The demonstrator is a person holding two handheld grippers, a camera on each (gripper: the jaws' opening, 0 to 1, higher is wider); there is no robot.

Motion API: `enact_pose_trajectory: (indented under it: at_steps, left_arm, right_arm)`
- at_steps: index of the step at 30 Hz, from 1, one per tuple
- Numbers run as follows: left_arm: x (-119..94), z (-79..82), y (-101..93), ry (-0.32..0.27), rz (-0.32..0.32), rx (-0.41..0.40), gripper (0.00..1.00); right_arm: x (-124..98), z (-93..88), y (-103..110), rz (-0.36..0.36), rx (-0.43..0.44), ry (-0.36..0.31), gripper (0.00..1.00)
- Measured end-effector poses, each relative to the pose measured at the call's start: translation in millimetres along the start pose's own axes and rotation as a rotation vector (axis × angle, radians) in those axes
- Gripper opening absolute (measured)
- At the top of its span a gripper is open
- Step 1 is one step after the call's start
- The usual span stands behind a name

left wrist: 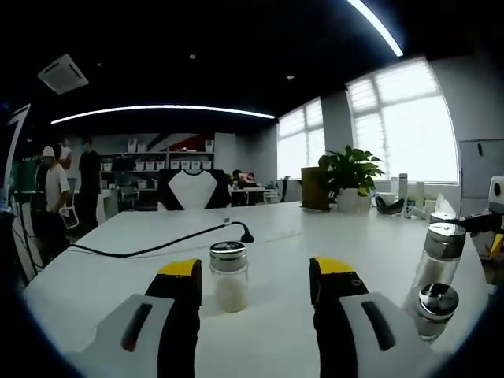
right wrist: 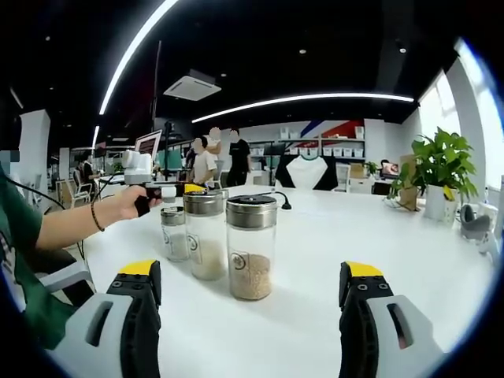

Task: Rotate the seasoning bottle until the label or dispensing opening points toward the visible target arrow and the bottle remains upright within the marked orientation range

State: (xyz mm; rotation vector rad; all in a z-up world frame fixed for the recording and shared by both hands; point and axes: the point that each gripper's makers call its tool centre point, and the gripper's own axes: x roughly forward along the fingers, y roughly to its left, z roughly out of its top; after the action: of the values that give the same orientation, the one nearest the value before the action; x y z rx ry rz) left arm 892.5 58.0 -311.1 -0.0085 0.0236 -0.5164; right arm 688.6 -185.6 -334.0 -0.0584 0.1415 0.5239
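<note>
A small glass seasoning bottle [left wrist: 228,277] with a metal lid and white grains stands upright on the white table [left wrist: 331,228], just beyond the tips of my open left gripper [left wrist: 257,268]. Two more lidded bottles [left wrist: 438,264] stand at the right in the left gripper view. In the right gripper view, three upright bottles stand in a row: the nearest with brown grains [right wrist: 252,248], a middle one [right wrist: 205,236] and a small far one [right wrist: 173,233]. My right gripper [right wrist: 251,272] is open, short of the nearest bottle. A hand holds the left gripper [right wrist: 179,190] just above the far bottle.
A black cable [left wrist: 157,246] runs across the table behind the bottle. A potted plant [left wrist: 350,177] and small items stand at the far edge by the windows. People [right wrist: 206,161] stand near shelves in the background. A person's forearm [right wrist: 75,224] reaches in from the left.
</note>
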Motion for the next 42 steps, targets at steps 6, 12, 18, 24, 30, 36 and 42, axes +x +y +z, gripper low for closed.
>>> enact_pose_trajectory:
  at_steps: [6,12,18,24,30,36,42]
  left_arm:
    - [14.2,-7.5,5.8,-0.011,0.012,0.008,0.60]
    - [27.7,-8.8,14.1,-0.016,0.022,0.028,0.60]
    - [45.5,-7.4,21.1,-0.017,0.023,0.012,0.60]
    - [57.4,-14.1,22.3,-0.005,0.022,-0.023,0.59]
    - [65.1,-23.5,28.1,0.027,0.036,-0.031,0.58]
    - [65.8,-20.9,31.3,0.025,0.032,0.001,0.45]
    - [70.1,-24.2,36.6,0.027,0.022,-0.075,0.40]
  right_arm:
    - [0.3,0.4,0.0,0.002,-0.001,0.001,0.96]
    - [0.1,0.2,-2.0,-0.002,0.000,0.004,0.96]
    - [1.5,0.1,-1.0,0.002,0.003,0.006,0.96]
    - [1.5,1.4,0.7,0.003,0.000,0.004,0.96]
    - [0.5,1.3,-2.7,-0.004,0.002,0.004,0.96]
    - [-0.1,1.7,-4.3,-0.006,0.002,0.001,0.96]
    - [0.5,1.9,-2.5,0.004,0.009,-0.002,0.95]
